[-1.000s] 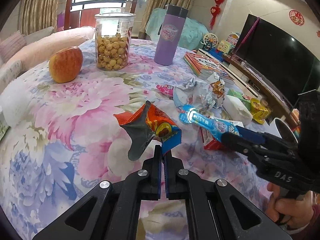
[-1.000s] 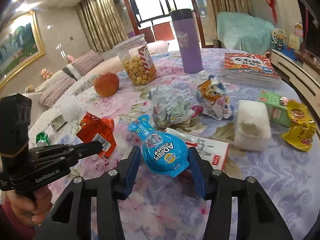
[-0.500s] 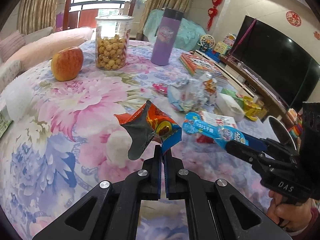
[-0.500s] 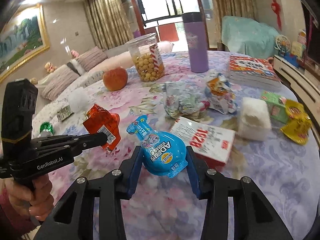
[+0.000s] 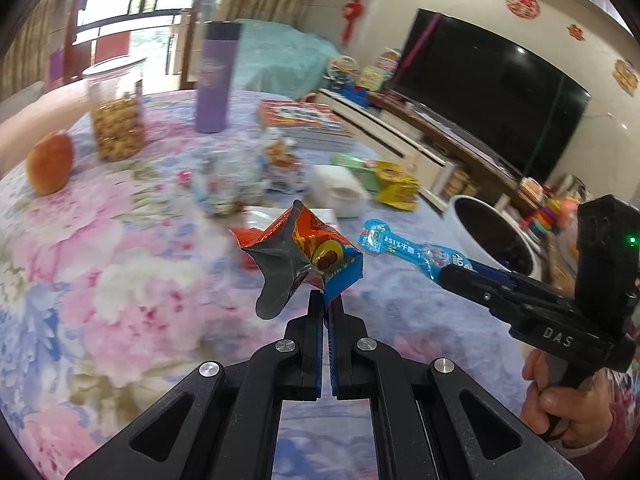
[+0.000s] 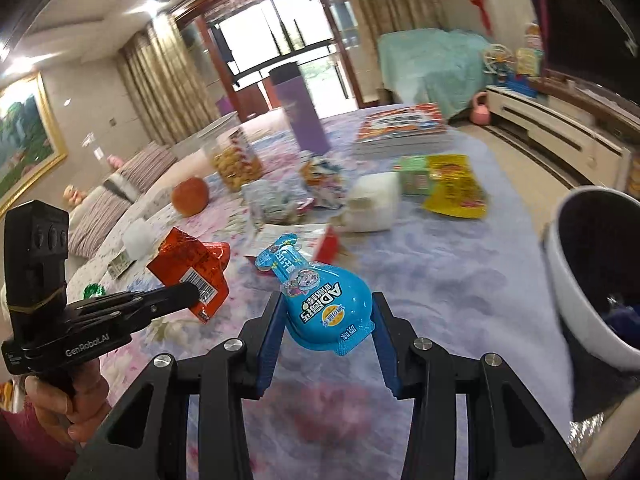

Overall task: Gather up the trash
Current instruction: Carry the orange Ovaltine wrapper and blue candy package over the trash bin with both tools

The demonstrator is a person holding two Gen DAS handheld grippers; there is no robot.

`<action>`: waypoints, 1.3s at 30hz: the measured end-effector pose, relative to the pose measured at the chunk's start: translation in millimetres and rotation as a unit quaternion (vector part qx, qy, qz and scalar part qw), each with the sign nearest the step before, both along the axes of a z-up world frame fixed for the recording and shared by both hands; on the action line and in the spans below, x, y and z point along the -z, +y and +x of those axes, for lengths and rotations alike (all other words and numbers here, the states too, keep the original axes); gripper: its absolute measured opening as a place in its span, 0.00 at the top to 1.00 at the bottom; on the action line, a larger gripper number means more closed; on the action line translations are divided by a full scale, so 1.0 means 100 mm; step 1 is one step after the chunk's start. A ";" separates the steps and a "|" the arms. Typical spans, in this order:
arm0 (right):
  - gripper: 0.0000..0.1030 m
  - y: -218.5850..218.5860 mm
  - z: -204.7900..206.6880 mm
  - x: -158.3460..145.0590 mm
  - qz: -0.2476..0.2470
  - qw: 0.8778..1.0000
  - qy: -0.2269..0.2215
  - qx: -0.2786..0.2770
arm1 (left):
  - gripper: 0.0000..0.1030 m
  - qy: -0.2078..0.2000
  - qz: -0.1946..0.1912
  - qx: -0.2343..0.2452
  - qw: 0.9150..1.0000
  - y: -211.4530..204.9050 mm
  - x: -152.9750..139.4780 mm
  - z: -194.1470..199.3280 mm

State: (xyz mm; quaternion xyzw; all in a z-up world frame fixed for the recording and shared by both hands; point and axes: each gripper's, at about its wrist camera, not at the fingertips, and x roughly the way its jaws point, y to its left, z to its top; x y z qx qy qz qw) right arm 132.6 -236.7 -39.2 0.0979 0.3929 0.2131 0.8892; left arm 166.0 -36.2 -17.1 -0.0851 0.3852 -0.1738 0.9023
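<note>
My left gripper (image 5: 325, 300) is shut on an orange snack wrapper (image 5: 304, 252) and holds it above the floral table; the wrapper also shows in the right wrist view (image 6: 192, 276). My right gripper (image 6: 327, 320) is shut on a blue drink pouch (image 6: 320, 304), held in the air; it also shows in the left wrist view (image 5: 408, 250). A white trash bin (image 6: 580, 280) with a dark inside stands off the table's right edge, also in the left wrist view (image 5: 488, 236).
On the table lie a crumpled wrapper (image 5: 224, 188), a white tissue pack (image 5: 340, 188), a yellow packet (image 6: 456, 188), a green box (image 6: 414, 176), books (image 6: 400, 128), a purple flask (image 5: 214, 80), a snack jar (image 5: 116, 116) and an apple (image 5: 50, 162).
Both grippers have lifted and swung to the right with their items. The white trash bin has come into view on the right.
</note>
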 end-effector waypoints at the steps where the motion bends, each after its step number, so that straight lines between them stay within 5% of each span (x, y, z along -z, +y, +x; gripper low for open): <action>1: 0.59 -0.08 -0.02 -0.01 -0.001 1.000 -0.001 0.007 | 0.99 0.000 -0.001 0.005 1.000 -0.03 -0.01 -0.01; 22: 0.59 -1.17 -0.24 -0.11 -0.008 0.994 -0.009 0.111 | 0.99 -0.001 0.008 0.097 0.995 -1.06 0.00 0.25; 34: 0.59 -1.49 -0.34 -0.13 0.000 0.990 -0.009 0.144 | 1.00 0.002 0.009 0.106 0.994 -1.23 0.05 0.36; 36: 0.59 -1.51 -0.35 -0.12 0.003 0.989 -0.009 0.146 | 0.93 0.013 0.011 0.102 0.995 -1.16 0.07 0.35; 39: 0.60 -1.50 -0.35 -0.11 0.008 0.990 -0.009 0.143 | 0.63 0.017 0.023 0.086 0.996 -1.06 0.14 0.34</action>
